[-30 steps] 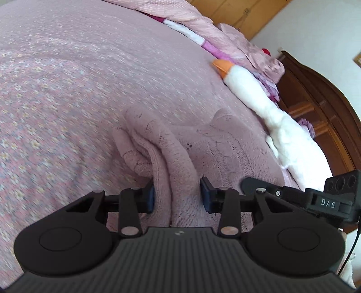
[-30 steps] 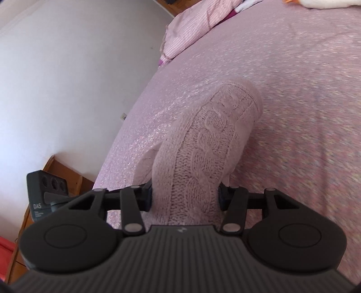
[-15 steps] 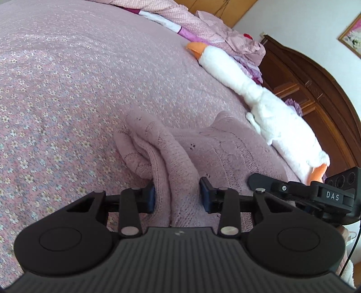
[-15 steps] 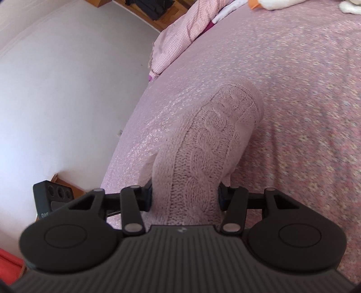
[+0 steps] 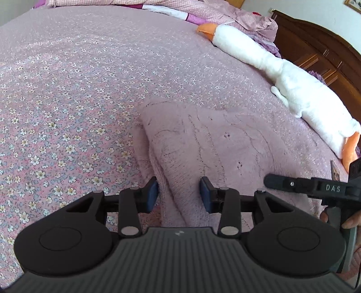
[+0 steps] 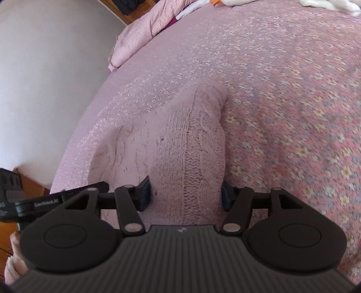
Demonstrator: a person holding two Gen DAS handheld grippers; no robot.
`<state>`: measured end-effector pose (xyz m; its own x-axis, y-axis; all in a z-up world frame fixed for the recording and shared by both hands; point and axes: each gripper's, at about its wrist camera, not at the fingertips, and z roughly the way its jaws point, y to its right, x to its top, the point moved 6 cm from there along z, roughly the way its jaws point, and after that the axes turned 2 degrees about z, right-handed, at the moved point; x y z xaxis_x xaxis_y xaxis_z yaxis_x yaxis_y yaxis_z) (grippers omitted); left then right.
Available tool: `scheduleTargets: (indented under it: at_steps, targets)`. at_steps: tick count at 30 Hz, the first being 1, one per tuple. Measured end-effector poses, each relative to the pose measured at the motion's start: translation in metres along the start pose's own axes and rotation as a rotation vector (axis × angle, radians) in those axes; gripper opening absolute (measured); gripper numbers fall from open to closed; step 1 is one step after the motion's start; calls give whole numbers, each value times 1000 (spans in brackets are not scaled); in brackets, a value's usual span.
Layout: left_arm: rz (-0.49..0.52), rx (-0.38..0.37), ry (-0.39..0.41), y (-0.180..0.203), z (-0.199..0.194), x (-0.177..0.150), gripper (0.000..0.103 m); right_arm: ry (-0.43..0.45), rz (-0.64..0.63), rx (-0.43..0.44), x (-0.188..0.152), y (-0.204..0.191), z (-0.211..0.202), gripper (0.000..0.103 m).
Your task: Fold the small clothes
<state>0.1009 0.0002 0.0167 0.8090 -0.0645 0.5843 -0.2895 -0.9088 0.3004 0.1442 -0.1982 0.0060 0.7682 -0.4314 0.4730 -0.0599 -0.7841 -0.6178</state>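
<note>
Two claws, the left gripper [image 5: 179, 192] and the right gripper [image 6: 185, 196], each stay clamped on an edge of the pink knit sweater [image 5: 214, 146]. A second ago bunched into a ridge, it now spreads flatter across the floral bedspread [image 5: 67, 101], near the plush goose [image 5: 282, 74]. The fold looks nearly laid down.

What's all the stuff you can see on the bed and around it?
sweater: one, pale pink knit, on the bed, held at two spots
bedspread: one, pink with small flowers, covers the bed
toy goose: one, white with orange beak and feet, lying beyond the sweater
bedding heap: one, pink checked and white, at the far end
wooden furniture: dark brown, behind the goose
wall: white, beside the bed
left gripper: black, blue pads, shut on sweater
right gripper: black, shut on sweater
</note>
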Motion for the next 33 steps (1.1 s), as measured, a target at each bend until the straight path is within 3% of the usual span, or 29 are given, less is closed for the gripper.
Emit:
scheduleTargets:
  at_steps: [6,12,20,30,33]
  targets:
    - [37,37,2,11,-8,1,45,33,-21,-31,-7,1,-25,63]
    - [86,103,13,24,-30,-12,63,83,-125,-68,-15,-8,-51,63]
    - [78,194,21,13,-27,-35,78,95,-220,-127,-42,-18,-39,62]
    - [33,225,37,12,-39,-42,83,145,-177,-147,-51,-17,-48,62]
    - [28,241,36,18,-48,-47,89,165,-152,-158,-57,-18,-55,64]
